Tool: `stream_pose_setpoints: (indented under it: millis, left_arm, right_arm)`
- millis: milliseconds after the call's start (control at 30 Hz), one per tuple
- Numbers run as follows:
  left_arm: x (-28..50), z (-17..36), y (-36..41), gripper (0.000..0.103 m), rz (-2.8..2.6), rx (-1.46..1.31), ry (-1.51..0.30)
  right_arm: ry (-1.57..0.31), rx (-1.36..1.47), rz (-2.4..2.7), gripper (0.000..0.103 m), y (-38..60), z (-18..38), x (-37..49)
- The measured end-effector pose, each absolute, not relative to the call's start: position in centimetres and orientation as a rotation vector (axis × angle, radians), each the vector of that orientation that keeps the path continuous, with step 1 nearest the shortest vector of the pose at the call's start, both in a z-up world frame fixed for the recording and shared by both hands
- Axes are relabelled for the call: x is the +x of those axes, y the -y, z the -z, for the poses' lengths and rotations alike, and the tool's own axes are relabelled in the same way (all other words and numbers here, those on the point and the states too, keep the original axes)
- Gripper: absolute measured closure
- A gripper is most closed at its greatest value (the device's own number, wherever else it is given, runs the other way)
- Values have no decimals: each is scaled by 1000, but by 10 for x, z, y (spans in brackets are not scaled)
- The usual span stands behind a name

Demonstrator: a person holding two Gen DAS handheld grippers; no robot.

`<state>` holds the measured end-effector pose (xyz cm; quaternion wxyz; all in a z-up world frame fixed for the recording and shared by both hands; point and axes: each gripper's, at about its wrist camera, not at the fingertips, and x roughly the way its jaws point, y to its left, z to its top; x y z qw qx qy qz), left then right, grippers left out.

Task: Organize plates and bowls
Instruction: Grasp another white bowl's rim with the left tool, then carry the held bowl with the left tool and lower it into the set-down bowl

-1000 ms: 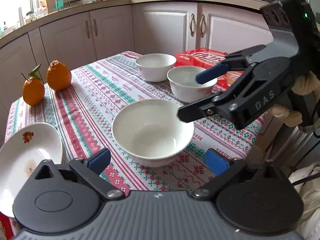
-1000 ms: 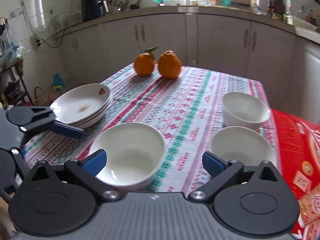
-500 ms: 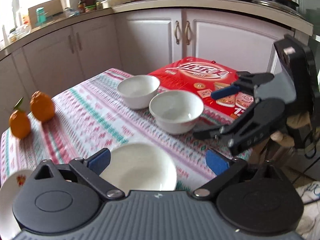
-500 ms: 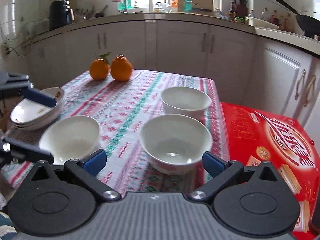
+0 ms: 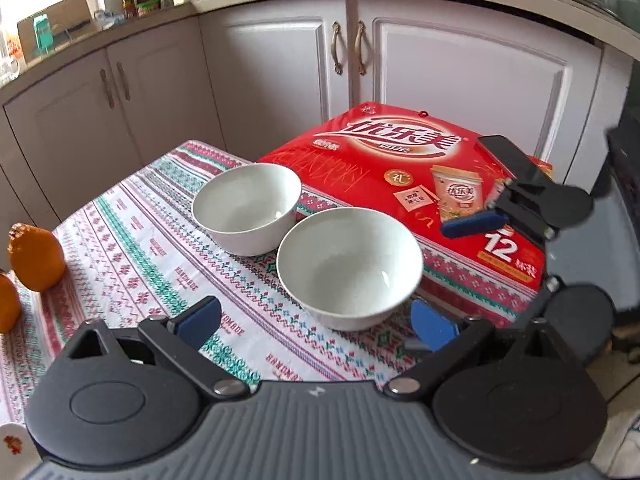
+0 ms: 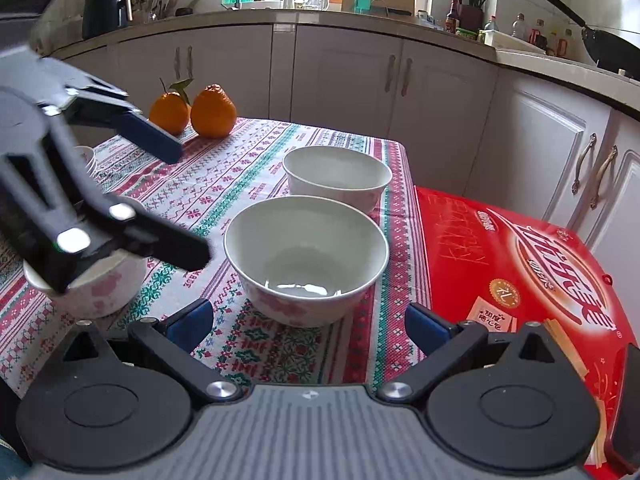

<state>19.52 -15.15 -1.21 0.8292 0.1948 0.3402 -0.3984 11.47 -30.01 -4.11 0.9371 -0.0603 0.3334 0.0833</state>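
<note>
Bowl [image 6: 306,258] sits before both grippers' wide-spread fingers [image 6: 188,320].

Place: home kitchen | white cabinets [image 6: 340,76] running along 12 o'clock | wok [image 6: 608,46] sitting at 2 o'clock | patterned tablecloth [image 6: 240,168] covering table

Two bowls: near bowl [image 6: 306,258] is set before far bowl [image 6: 337,176] on the tablecloth [image 6: 224,184]; box [image 6: 520,264] is placed right.
</note>
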Motion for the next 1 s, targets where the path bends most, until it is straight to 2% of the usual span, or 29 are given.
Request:
stream_pose_setpoints:
  millis: [233, 333, 367, 400, 733, 800, 1000]
  left_arm:
    - [223, 21, 169, 5, 838, 370, -760]
    - [234, 26, 177, 13, 855, 351, -784]
    - [237, 28, 179, 22, 864, 341, -798]
    - [241, 30, 181, 25, 867, 331, -814]
    - [256, 38, 195, 36, 875, 323, -863]
    - [258, 38, 197, 42, 878, 322, -871]
    - [262, 42, 203, 44, 886, 335, -886]
  right_arm:
    - [-679, -139, -179, 0, 298, 47, 124]
    - [-669, -135, -182, 1, 299, 48, 128]
    - [-668, -133, -182, 1, 299, 48, 130]
    - [-667, -131, -180, 1, 299, 48, 132]
    - [-663, -124, -201, 12, 303, 49, 138]
    - [-665, -119, -208, 13, 303, 50, 139]
    - [-665, -102, -228, 17, 306, 50, 139]
